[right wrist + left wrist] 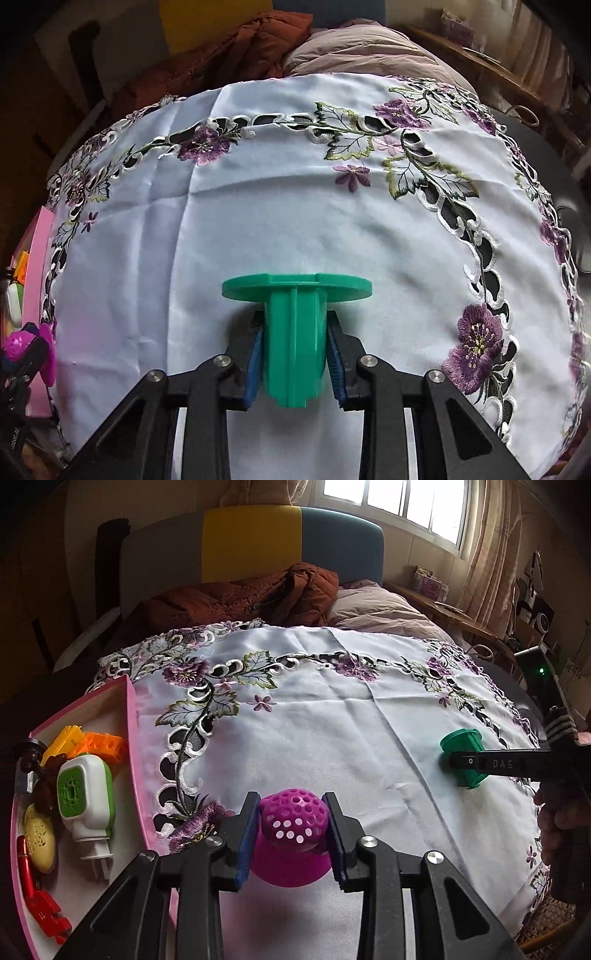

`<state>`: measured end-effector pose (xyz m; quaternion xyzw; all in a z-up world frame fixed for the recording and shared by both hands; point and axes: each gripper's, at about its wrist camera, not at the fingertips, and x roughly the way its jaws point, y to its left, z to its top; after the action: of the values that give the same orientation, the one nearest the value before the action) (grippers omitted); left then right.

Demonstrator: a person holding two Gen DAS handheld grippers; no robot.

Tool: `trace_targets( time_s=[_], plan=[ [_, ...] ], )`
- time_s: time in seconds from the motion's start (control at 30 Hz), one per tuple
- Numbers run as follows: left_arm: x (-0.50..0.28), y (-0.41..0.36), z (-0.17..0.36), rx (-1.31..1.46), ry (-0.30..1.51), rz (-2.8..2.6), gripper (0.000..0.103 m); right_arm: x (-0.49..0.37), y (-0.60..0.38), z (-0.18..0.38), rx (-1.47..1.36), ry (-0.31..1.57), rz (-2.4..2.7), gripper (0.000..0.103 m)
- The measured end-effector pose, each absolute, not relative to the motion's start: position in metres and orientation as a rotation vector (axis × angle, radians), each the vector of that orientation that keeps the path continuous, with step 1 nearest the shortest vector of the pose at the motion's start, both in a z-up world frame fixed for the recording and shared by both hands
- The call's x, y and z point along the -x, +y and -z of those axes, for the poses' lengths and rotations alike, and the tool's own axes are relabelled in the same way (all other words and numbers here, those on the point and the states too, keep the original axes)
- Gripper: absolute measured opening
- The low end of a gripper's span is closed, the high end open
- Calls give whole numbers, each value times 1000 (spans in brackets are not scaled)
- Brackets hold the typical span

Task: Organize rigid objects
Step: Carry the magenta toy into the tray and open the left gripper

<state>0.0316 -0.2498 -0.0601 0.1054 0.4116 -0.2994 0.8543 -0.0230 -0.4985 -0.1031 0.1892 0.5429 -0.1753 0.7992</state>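
**Op:** Two grips on, one per hand. Nearest me, left gripper [291, 834] has its blue pads pressed on the sides of the magenta perforated cap [291, 830], jaws nearly together. Right gripper [295, 354] is clamped the same way on the stem of the green flanged spool [295, 332], flange pointing away from me.

**Obs:** Destination?

**Op:** I judge it to be the pink tray [135, 738] at the left edge of the embroidered tablecloth [332, 731]. It already holds a white-and-green plug-in unit [86, 797], orange and yellow blocks [96, 744] and red pieces [44, 912]. My plan: lift both clear of the cloth so no fold drags, take the cap over first since it is just beside the tray wall, and release low into a bare patch.

**Obs:** Blind spots?

**Op:** Whether either piece is off the cloth, cannot tell. Spool underside hidden. Tray's near corner is cut off by my left jaw; dark items at its far left unreadable. Beyond the cloth, a rust quilt [258, 598], headboard, window.
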Motion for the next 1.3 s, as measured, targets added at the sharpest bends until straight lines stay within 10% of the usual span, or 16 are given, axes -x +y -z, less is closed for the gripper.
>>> trace_targets(
  time_s=[1.3],
  plan=[
    [-24, -130, 19, -52, 844, 493, 33, 19, -484, 105, -266, 1152, 367, 33]
  ],
)
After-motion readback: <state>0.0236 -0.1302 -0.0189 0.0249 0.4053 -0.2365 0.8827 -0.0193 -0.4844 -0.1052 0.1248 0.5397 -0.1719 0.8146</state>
